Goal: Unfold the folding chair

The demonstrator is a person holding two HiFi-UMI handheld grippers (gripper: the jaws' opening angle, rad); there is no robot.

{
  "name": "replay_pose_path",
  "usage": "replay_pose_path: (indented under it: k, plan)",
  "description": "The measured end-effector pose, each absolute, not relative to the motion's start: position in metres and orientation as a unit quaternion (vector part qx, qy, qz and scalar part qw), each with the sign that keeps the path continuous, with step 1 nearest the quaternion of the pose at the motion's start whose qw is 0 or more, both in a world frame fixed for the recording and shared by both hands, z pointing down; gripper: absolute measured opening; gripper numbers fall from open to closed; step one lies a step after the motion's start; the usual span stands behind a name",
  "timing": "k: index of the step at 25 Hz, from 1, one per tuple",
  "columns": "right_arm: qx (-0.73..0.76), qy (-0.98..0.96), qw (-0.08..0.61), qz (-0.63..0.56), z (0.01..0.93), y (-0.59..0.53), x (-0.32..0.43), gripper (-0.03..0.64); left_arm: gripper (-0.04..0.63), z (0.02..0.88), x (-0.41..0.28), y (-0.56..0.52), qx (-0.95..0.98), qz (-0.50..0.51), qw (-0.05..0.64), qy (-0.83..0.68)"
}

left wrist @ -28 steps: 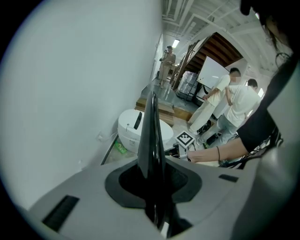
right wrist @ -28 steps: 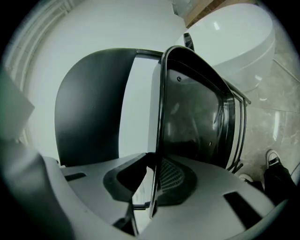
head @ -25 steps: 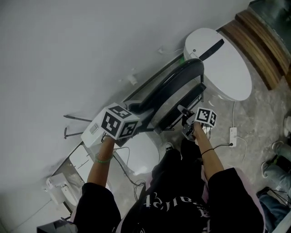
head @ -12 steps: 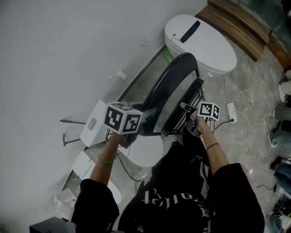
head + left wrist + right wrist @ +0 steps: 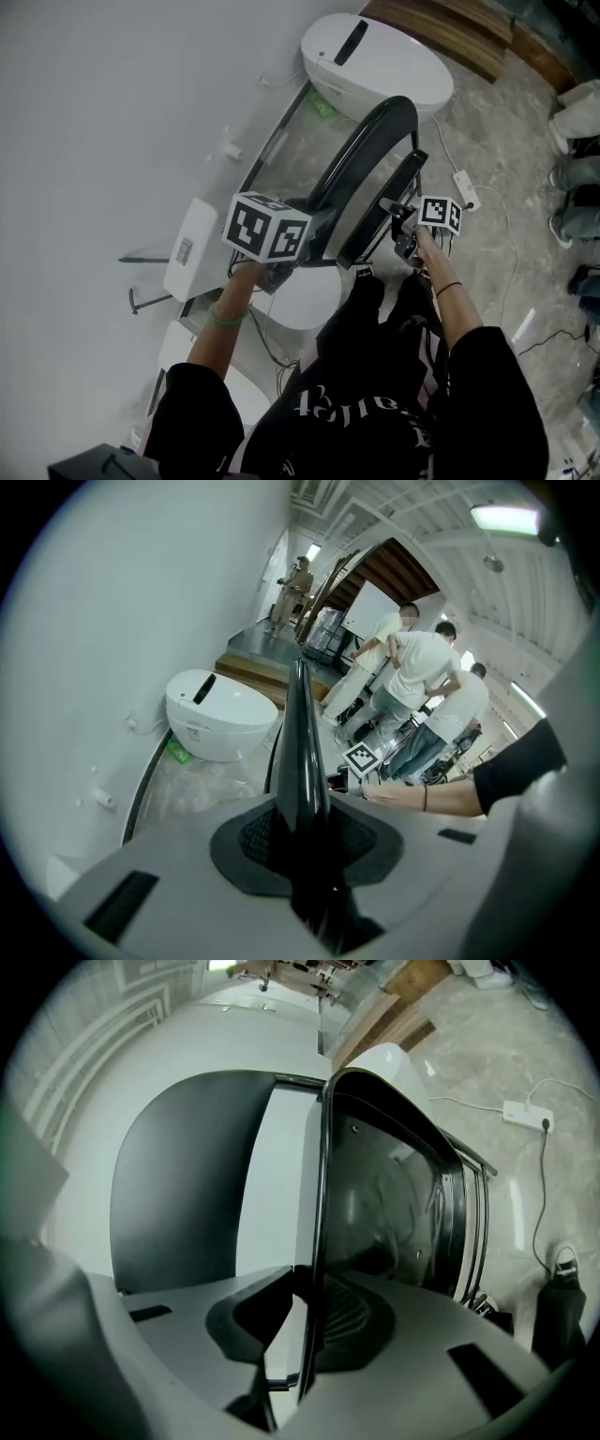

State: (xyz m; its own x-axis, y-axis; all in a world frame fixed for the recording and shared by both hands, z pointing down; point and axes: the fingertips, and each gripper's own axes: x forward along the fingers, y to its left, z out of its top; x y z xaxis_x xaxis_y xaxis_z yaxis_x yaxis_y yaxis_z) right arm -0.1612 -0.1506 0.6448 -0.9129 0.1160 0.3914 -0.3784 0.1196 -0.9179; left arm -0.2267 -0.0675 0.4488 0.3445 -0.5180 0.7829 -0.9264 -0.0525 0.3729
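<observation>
**Chair clamped on both sides, not opened out**

Left gripper [image 5: 305, 841] is clenched on the chair [image 5: 356, 150]. Its fingers [image 5: 367, 841] pinch the dark curved back edge, which runs straight up between them in the left gripper view. Right gripper [image 5: 302, 1327] is clenched too, fingers [image 5: 354, 1321] on the thin black frame edge at the chair's other side. A smoky seat panel sits just right of that edge.

The chair is in front of me, close to the wall [image 5: 94, 94], with back and seat lying near each other, not spread. I can't tell if the legs touch the floor [image 5: 511, 141]. A white toilet [image 5: 375, 61] sits just past the chair's far end, lid down. Power strip [image 5: 465, 188] with cord lies on the floor to my right. People [image 5: 422, 677] in white stand well off in the left gripper view.
</observation>
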Motion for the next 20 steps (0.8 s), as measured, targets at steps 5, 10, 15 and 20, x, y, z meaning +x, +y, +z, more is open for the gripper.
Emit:
replay_pose_path:
  k: [5,10,15,20]
  plan:
    - [0.107,-0.715,0.165,0.671,0.644,-0.154,-0.119,0.067,0.081,0.449,-0.182,-0.074,0.712,0.251,0.436,-0.489]
    - [0.118,-0.709,0.138,0.682,0.644,-0.155,-0.06,0.067,0.081,0.446,-0.118,-0.079,0.723,0.283,0.422,-0.468]
    - [0.126,-0.707,0.124,0.685,0.644,-0.168,0.007,0.066,0.081,0.44,-0.054,-0.099,0.725,0.305,0.405,-0.467]
    - [0.127,-0.714,0.116,0.679,0.644,-0.18,0.072,0.067,0.081,0.448,0.004,-0.106,0.723,0.283,0.434,-0.457]
